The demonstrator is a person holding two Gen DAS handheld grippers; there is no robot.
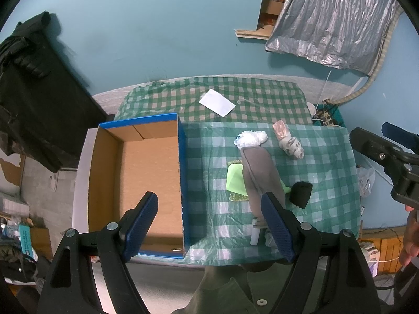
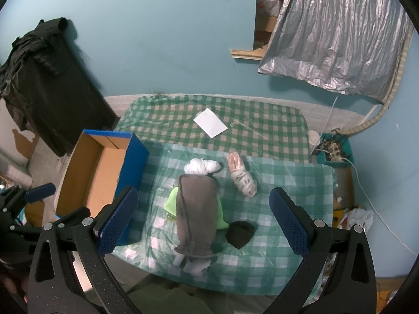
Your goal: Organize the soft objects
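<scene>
Table in green check cloth | blue cardboard box on its left | grey pouch, white bundle, black sock, patterned roll, white paper on top

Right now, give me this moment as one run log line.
left gripper: open, empty | right gripper: open, empty | blue box: empty | grey cloth, white bundle, black bundle: on checked tablecloth

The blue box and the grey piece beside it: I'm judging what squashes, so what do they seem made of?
Blue box: apparently corrugated cardboard, with a brown matte inside, folded flaps and a blue-coated outside. Grey piece: seemingly soft knit or fleece fabric, matte, with a long seam and a gathered hem; the exact fibre is unclear.
</scene>
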